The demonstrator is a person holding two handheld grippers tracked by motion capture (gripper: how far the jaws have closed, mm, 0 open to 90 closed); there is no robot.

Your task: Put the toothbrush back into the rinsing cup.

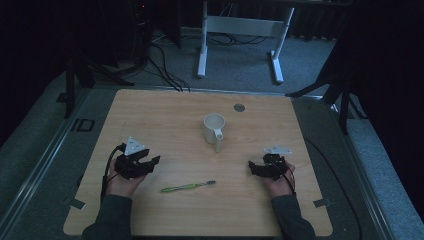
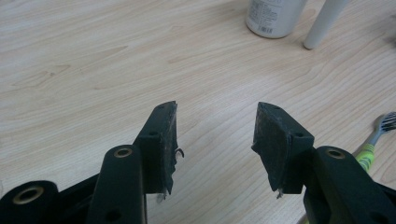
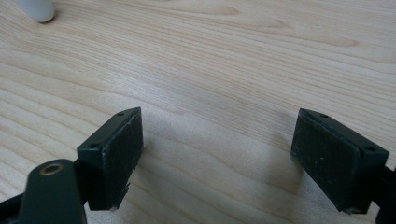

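Seen from above: white cup (image 1: 214,128) mid-table, green toothbrush (image 1: 187,187) lying between left gripper (image 1: 148,163) and right gripper (image 1: 256,168), touching neither. Up close on the left: jaws apart, nothing clamped, bristle end at the edge. On the right: jaws wide over bare table (image 3: 224,60)

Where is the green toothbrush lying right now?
In the high view the green toothbrush lies flat on the table near its front edge, between the two claws, closer to the left claw, below the white cup.
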